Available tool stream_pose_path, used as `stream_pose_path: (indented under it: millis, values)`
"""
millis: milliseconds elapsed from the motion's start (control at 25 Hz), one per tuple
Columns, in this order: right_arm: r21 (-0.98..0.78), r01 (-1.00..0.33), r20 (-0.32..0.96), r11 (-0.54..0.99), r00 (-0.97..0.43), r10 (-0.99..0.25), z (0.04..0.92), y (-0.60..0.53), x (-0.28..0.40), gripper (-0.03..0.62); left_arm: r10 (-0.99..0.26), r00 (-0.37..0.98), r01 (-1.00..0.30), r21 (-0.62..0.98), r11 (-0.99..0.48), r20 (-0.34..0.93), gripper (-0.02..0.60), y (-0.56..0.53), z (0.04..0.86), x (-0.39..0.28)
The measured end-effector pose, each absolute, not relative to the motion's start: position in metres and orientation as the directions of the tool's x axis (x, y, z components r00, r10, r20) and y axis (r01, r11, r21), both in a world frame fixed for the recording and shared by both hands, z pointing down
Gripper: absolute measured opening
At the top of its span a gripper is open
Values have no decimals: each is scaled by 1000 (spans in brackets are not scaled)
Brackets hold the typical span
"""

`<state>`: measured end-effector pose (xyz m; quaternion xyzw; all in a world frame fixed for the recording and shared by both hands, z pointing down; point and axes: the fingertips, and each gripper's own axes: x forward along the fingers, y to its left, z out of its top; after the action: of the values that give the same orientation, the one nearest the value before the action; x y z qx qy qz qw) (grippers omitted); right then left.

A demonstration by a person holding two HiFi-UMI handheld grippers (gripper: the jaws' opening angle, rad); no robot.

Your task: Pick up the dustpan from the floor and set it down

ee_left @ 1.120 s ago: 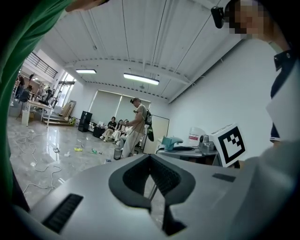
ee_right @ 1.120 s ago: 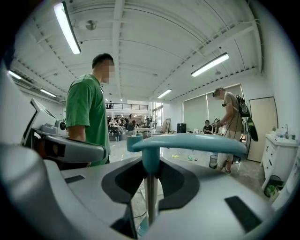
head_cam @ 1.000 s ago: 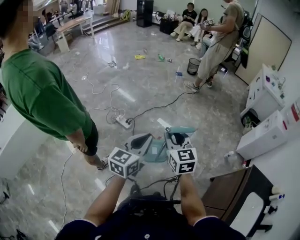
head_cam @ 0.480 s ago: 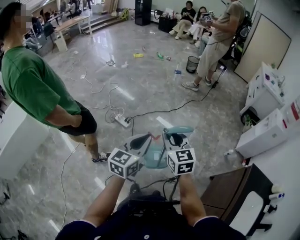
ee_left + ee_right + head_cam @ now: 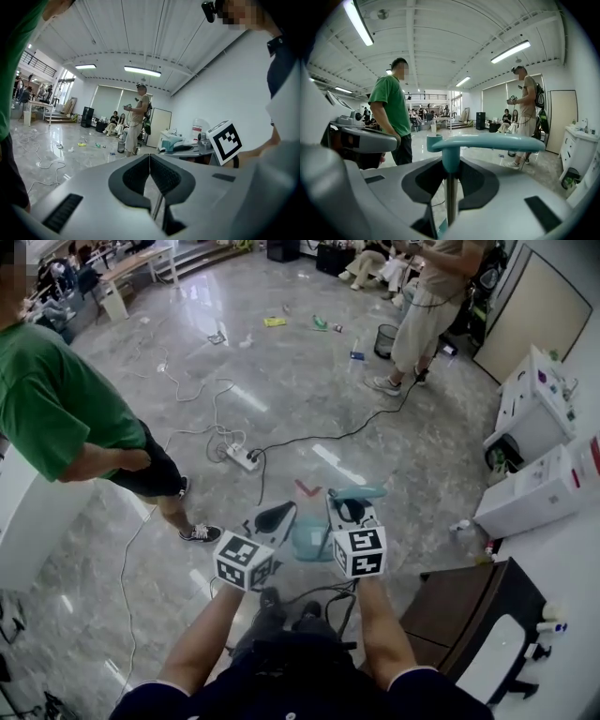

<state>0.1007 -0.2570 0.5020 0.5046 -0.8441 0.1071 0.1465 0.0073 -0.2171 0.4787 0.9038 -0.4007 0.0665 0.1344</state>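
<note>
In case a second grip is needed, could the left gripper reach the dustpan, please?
Probably yes: the left gripper sits right beside the dustpan, nothing between them, but its jaws are together and must open first.

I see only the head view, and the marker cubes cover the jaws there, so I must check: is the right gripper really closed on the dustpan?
Observer: Yes. The right gripper has its jaws pressed on the stem of the dustpan handle.
Operator: And the left gripper?
Observer: The left gripper has its jaws together, with nothing between them.
Operator: Is the handle's top also gripped?
Observer: No. Its crossbar lies across, just above the right jaws.
</note>
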Motion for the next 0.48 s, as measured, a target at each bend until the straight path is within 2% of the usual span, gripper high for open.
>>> stream_pose_path:
  millis: [480]
  values:
    - [-20, -905, 471, 424, -383, -795, 635, -329, 121, 94, -687, 647, -761, 224, -609, 330, 14, -248, 556, -2]
